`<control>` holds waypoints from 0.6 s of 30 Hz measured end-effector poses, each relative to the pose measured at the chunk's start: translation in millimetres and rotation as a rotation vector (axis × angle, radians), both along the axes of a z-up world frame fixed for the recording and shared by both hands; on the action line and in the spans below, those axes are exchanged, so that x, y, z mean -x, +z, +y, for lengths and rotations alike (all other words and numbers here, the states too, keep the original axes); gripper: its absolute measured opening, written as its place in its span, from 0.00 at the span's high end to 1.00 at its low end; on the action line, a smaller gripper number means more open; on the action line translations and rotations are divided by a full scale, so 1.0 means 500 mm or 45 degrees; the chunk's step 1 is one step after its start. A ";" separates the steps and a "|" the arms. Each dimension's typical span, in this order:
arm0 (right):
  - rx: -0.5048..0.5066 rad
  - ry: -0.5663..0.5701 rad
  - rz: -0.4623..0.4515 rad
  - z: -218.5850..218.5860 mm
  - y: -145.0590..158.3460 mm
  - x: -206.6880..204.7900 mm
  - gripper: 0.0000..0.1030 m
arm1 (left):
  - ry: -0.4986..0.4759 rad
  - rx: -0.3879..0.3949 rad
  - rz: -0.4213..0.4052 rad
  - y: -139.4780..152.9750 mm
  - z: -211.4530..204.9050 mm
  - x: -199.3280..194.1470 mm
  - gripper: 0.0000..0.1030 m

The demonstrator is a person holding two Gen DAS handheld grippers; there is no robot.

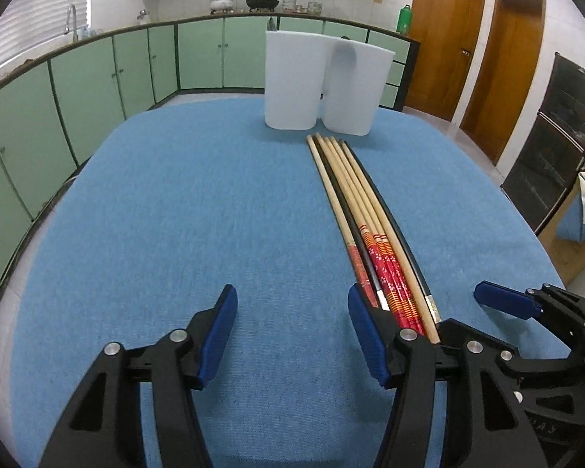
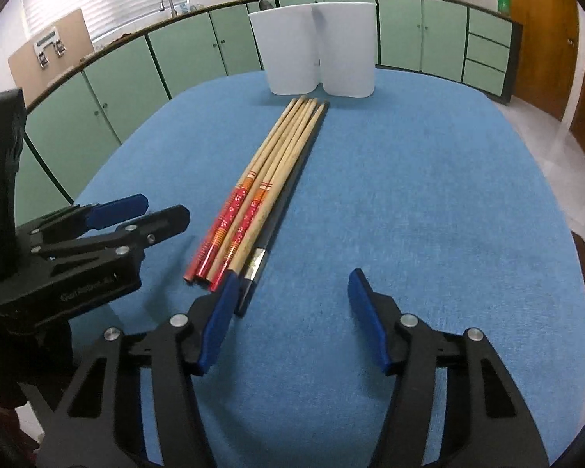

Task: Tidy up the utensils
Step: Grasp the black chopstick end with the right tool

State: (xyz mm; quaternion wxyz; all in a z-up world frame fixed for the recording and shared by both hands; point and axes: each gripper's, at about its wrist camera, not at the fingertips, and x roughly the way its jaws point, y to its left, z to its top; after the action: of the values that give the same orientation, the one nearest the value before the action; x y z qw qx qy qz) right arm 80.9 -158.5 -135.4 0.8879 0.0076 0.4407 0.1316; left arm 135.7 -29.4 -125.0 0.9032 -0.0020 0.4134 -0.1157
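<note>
Several chopsticks (image 1: 360,210) lie in a tight bundle on the blue cloth: pale wooden ones with red patterned tops and dark ones with silver bands. Their tips point at two empty white containers (image 1: 292,82) that stand side by side at the far edge. My left gripper (image 1: 291,292) is open over bare cloth, with the bundle just outside its right finger. My right gripper (image 2: 292,277) is open too, and its left finger sits at the near ends of the chopsticks (image 2: 277,163). One dark chopstick end (image 2: 249,284) shows just inside that finger. Neither gripper holds anything.
The blue-covered table (image 1: 175,214) has rounded edges. Green kitchen cabinets curve behind it, and a counter above them carries a sink tap, pots and a green bottle (image 1: 404,18). Wooden doors and a dark oven (image 1: 557,148) stand at the right.
</note>
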 end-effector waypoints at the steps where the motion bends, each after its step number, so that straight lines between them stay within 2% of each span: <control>1: 0.010 -0.001 -0.002 0.001 0.000 -0.001 0.46 | 0.002 0.003 0.003 0.000 -0.001 -0.003 0.43; 4: 0.042 -0.056 -0.002 -0.013 -0.003 -0.003 0.49 | 0.007 0.008 0.008 -0.001 0.004 -0.001 0.43; 7: 0.014 -0.072 -0.004 -0.032 -0.003 0.000 0.54 | 0.001 0.005 0.007 -0.002 0.001 0.000 0.43; 11: -0.106 -0.011 0.012 -0.033 -0.002 0.010 0.52 | 0.002 -0.001 -0.005 0.000 -0.001 0.004 0.43; 18: 0.064 0.048 -0.009 0.017 -0.005 0.021 0.55 | 0.008 0.001 -0.006 -0.001 0.000 0.002 0.43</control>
State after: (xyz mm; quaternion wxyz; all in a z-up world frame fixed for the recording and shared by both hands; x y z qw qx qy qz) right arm 70.6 -150.0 -137.8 0.8868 -0.0237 0.4407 0.1371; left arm 134.5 -29.5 -125.5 0.9046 -0.0034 0.4110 -0.1132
